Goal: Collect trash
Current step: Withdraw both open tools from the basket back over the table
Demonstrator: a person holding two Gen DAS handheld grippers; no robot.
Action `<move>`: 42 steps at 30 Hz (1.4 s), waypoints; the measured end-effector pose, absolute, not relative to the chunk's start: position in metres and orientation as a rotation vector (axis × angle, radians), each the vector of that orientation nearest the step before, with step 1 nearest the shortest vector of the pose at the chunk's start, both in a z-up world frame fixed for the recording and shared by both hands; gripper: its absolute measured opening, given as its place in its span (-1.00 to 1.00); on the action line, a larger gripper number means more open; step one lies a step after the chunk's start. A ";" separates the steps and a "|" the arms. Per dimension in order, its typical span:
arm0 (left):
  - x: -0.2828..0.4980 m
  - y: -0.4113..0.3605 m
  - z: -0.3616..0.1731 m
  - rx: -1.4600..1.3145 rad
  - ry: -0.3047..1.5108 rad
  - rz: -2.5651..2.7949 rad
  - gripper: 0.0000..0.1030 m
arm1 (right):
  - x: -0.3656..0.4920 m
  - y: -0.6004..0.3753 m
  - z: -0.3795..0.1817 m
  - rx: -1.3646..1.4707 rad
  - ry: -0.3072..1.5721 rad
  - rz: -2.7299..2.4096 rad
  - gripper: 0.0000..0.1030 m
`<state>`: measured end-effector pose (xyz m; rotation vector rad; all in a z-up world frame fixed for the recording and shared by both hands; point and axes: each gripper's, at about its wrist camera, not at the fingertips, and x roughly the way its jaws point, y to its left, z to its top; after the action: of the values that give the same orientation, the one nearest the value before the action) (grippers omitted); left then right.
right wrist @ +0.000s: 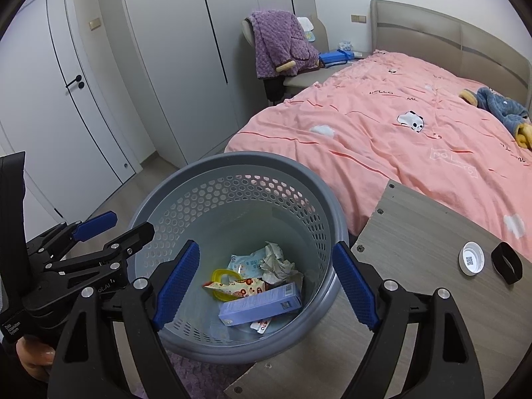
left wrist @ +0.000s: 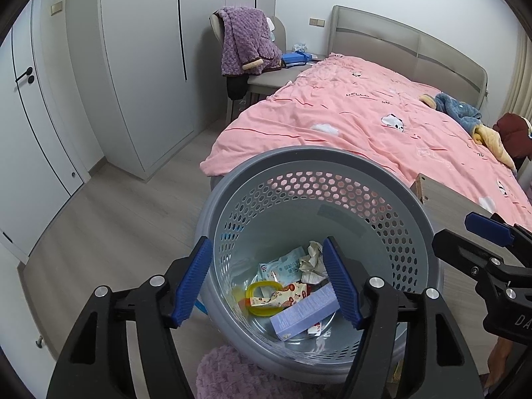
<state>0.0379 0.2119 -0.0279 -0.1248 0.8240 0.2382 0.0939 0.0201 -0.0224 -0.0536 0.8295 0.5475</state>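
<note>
The left gripper (left wrist: 267,279) is held above a grey perforated basket (left wrist: 412,206), its blue-padded jaws spread wide with nothing between them; only the basket's inside is seen through the gap. The right gripper (right wrist: 266,282) is likewise held over the basket (right wrist: 319,199), its jaws parted wider still and empty. In the right wrist view the left gripper (right wrist: 113,226) is seen to the left of the right one, over the basket's near-left rim, and a hand (right wrist: 33,362) is seen below it at the frame's lower left.

Directly below and between both pairs of jaws, the trash is found lying on the basket floor: a pale purple box (right wrist: 259,306) nearest the grippers, a printed snack wrapper (right wrist: 239,287) with a yellow ring (right wrist: 221,274) just beyond it, a wet-wipe packet (right wrist: 249,261) further ahead, and a crumpled paper (right wrist: 277,261) touching the packet on its right.

To the right of the right gripper, a wooden tabletop (right wrist: 415,232) is seen, and on it a white cap (right wrist: 471,258) and a black band (right wrist: 506,262) are lying close together. Beyond the basket a bed with a pink duvet (right wrist: 382,126) is seen.
</note>
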 end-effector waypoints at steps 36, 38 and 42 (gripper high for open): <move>0.051 0.118 -0.023 -0.045 0.850 0.116 0.42 | 0.088 -0.085 -0.017 0.075 0.793 0.403 0.65; 0.055 0.106 -0.020 -0.026 0.846 0.097 0.42 | 0.089 -0.097 -0.017 0.094 0.786 0.387 0.65; 0.062 0.087 -0.015 -0.016 0.835 0.066 0.42 | 0.091 -0.121 -0.017 0.113 0.785 0.344 0.65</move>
<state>0.0623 0.0869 -0.0147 -0.0161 0.8350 0.0660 0.0913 -0.1211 -0.0173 0.1129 0.7846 0.3443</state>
